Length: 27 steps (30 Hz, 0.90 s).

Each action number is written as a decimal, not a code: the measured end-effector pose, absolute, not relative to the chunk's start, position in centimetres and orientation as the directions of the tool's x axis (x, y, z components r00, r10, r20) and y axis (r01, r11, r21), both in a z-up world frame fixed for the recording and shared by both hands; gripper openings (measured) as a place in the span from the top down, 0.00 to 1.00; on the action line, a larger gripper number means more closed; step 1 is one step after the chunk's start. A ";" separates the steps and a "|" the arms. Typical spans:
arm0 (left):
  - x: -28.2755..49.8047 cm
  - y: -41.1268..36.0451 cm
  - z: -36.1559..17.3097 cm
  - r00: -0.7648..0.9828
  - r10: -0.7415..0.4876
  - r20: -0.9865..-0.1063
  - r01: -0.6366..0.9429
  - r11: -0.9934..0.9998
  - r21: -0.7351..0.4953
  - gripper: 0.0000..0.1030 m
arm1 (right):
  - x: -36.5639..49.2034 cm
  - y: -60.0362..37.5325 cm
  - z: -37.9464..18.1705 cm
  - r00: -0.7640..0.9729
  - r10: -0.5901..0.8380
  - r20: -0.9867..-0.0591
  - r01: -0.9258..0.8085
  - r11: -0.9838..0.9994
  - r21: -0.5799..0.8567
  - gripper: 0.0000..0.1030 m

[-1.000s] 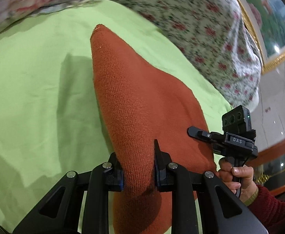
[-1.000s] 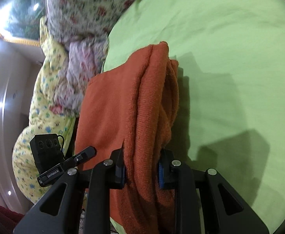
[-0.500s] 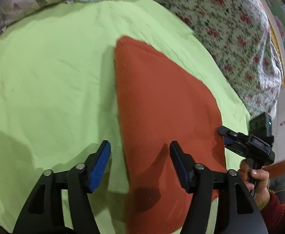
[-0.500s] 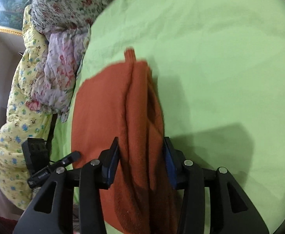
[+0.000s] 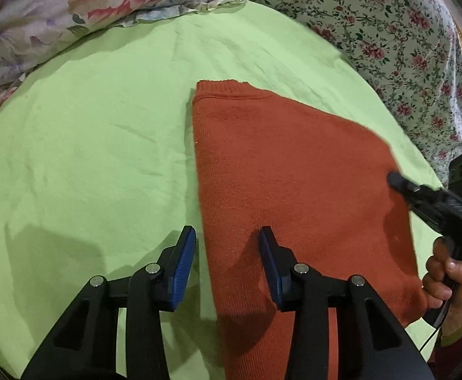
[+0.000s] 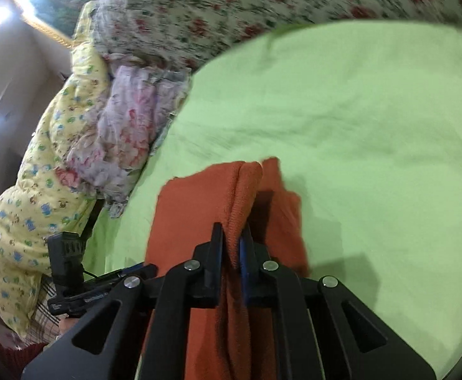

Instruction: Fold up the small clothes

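An orange knit garment (image 5: pixel 294 174) lies folded and flat on the green sheet (image 5: pixel 88 158). My left gripper (image 5: pixel 227 232) hangs over its near left edge with the blue pads apart. Its jaws are closing, the garment's edge lies between them, and the pads do not press on it. In the right wrist view my right gripper (image 6: pixel 231 231) is closing and pinches a raised fold of the garment (image 6: pixel 193 209) between its pads. The right gripper's fingertip (image 5: pixel 395 182) shows at the garment's right edge, held by a hand (image 5: pixel 449 269).
A floral quilt (image 5: pixel 373 15) and a flowered pillow (image 5: pixel 56 9) border the far side of the sheet. A yellow patterned quilt (image 6: pixel 41 190) is piled at the left of the right wrist view. The green sheet (image 6: pixel 357 126) stretches wide to the right.
Both grippers let go of the lifted garment and it settled flat on the sheet. The right gripper has since shut on a fold and shifted sideways; the left jaws have narrowed.
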State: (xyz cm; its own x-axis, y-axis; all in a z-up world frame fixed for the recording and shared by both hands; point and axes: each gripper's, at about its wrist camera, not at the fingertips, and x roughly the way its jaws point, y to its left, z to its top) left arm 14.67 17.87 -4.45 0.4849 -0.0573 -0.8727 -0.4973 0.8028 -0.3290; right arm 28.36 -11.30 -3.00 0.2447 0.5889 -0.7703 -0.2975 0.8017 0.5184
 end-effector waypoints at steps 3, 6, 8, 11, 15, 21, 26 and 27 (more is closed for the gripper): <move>14.8 17.9 -4.7 0.485 -0.049 -0.873 -0.498 0.805 -0.322 0.58 | 29.2 -11.9 -5.5 0.209 0.522 -0.827 -0.235 0.848 0.476 0.91; 14.9 17.7 -4.5 0.474 -0.036 -0.880 -0.502 0.810 -0.304 0.57 | 29.4 -13.5 -7.4 0.189 0.555 -0.810 -0.158 0.831 0.533 0.90; 14.6 17.5 -4.0 0.466 -0.032 -0.884 -0.501 0.814 -0.294 0.57 | 29.1 -13.9 -6.8 0.189 0.559 -0.807 -0.141 0.829 0.541 0.78; 13.0 16.7 -2.8 0.462 -0.047 -0.886 -0.465 0.838 -0.286 0.55 | 27.5 -14.2 -4.4 0.208 0.526 -0.825 -0.165 0.850 0.500 0.76; 10.3 15.0 -2.4 0.453 -0.097 -0.886 -0.432 0.846 -0.313 0.53 | 23.2 -15.2 -1.7 0.204 0.559 -0.804 -0.214 0.827 0.520 0.76; 7.7 11.6 -3.4 0.409 -0.166 -0.897 -0.403 0.850 -0.341 0.47 | 18.4 -16.4 -2.0 0.166 0.539 -0.826 -0.173 0.840 0.514 0.76; 7.1 9.6 -5.0 0.352 -0.167 -0.921 -0.386 0.871 -0.305 0.47 | 16.6 -17.2 -3.3 0.144 0.530 -0.836 -0.136 0.847 0.514 0.76; 7.1 9.3 -5.3 0.343 -0.160 -0.925 -0.380 0.878 -0.293 0.46 | 16.3 -17.2 -3.4 0.140 0.529 -0.837 -0.135 0.847 0.514 0.78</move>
State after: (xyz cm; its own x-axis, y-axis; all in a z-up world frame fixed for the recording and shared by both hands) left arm 7.09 9.35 -5.27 0.3433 -0.1602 -0.9254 -0.3795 0.8776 -0.2927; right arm 16.34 -17.20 -3.42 0.1397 0.5293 -0.8368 -0.1346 0.8474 0.5136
